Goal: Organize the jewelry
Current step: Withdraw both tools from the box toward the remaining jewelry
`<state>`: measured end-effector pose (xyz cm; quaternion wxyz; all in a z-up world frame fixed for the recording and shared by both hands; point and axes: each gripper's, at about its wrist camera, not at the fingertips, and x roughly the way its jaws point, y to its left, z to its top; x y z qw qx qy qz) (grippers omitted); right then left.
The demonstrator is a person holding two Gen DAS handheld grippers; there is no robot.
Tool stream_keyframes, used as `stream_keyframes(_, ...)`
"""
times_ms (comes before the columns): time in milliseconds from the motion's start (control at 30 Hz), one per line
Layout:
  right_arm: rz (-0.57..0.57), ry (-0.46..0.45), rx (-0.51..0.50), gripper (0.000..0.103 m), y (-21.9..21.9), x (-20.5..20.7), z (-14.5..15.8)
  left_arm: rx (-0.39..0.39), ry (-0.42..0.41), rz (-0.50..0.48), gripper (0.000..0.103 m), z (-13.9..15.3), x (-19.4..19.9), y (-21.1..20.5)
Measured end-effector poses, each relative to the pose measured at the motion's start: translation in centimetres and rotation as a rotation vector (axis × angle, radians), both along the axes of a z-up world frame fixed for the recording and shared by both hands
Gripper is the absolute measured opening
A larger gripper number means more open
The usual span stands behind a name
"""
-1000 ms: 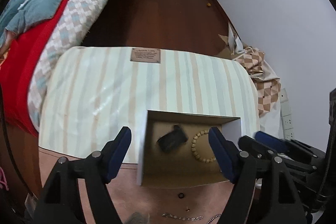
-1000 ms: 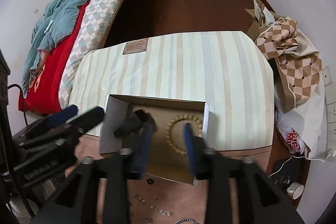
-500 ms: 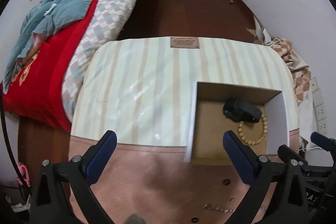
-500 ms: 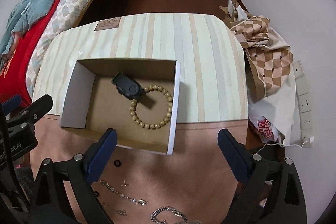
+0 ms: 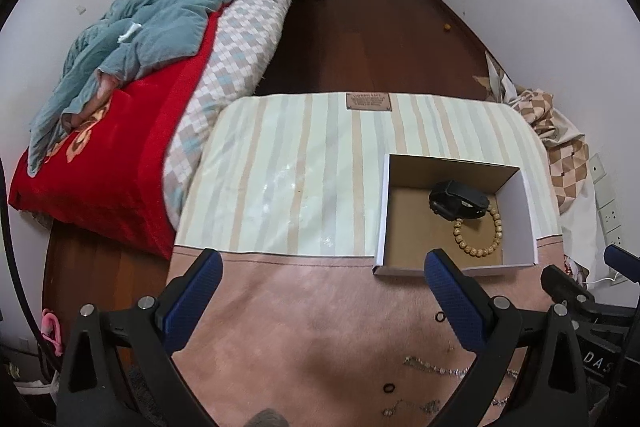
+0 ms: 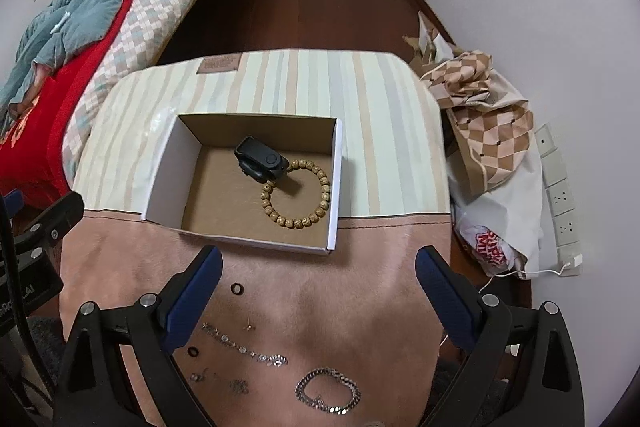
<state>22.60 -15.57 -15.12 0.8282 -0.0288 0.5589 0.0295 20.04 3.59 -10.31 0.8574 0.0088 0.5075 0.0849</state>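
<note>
An open cardboard box (image 6: 336, 187) (image 5: 524, 211) sits on the table and holds a black wristband (image 6: 262, 159) (image 5: 456, 203) and a wooden bead bracelet (image 6: 298, 221) (image 5: 480, 247). On the pink cloth in front lie a silver chain bracelet (image 6: 328, 393), a thin crystal chain (image 6: 244, 345) (image 5: 436, 367), a small stud (image 6: 249, 326), two black rings (image 6: 237, 288) (image 6: 193, 351) and small earrings (image 6: 239, 385). My right gripper (image 6: 318, 275) is open and empty above this jewelry. My left gripper (image 5: 322, 287) is open and empty, left of the box.
The table (image 5: 280, 187) has a striped cover at the back and pink cloth in front. A bed (image 5: 132, 107) with red and teal bedding lies to the left. Checked fabric and bags (image 6: 488, 131) pile up at the right by wall sockets (image 6: 560, 195).
Both grippers have opened wide and pulled back from the box. The left one has swung to the left, so the box now lies to its right.
</note>
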Motion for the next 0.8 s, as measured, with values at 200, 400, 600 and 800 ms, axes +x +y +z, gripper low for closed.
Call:
stream_keyframes(200,-0.005,-0.07,-0.005,0.098,-0.1,-2.7,3.1,0.006,-0.043,0.003,0.103,2.0,-2.7,-0.1)
stream_keyframes(400,-0.015,-0.139,0.004,0.098,-0.3,-5.7,6.2,0.002,-0.091,0.002,0.103,4.1,-5.5,-0.1)
stream_keyframes(600,-0.026,-0.161,0.05,0.098,-0.6,-9.1,7.6,-0.018,-0.11,0.002,0.103,4.9,-8.2,-0.1)
stream_keyframes(800,-0.1,-0.06,0.079,0.098,-3.0,-12.4,2.8,0.0,-0.054,-0.002,0.103,1.4,-10.5,-0.2)
